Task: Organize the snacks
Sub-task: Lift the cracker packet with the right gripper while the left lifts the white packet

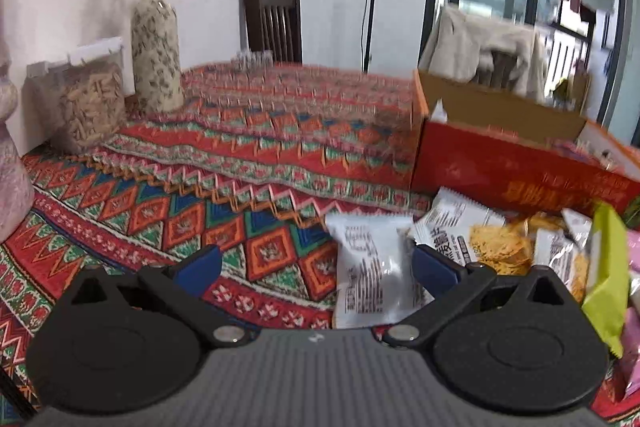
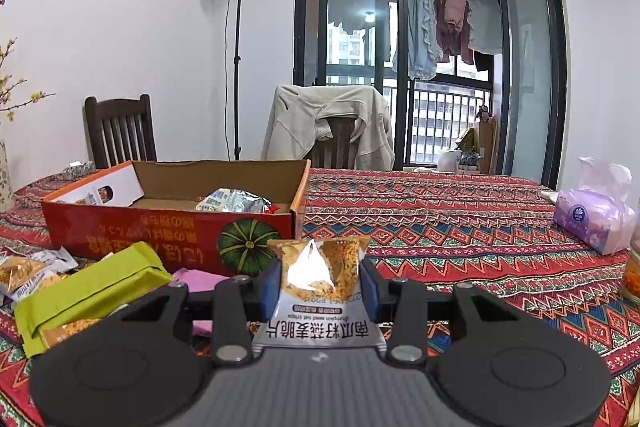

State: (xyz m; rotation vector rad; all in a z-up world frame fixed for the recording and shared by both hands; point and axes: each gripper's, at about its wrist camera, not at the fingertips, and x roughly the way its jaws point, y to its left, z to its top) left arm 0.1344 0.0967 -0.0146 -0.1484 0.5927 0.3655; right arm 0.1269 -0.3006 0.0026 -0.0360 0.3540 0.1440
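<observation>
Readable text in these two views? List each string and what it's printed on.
"南瓜籽燕麦脆片", upside down, on the snack packet in the right hand-held gripper.
"pumpkin seed oat crisps", small and upside down, on the same packet.
Orange lettering on the red cardboard box: upside down, too blurred to read.
Logo on the purple tissue pack: too small.
Print on the white packet by the left hand-held gripper: too blurred.

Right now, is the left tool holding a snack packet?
No: the left tool is open, with its fingers apart over the tablecloth and a white snack packet.
</observation>
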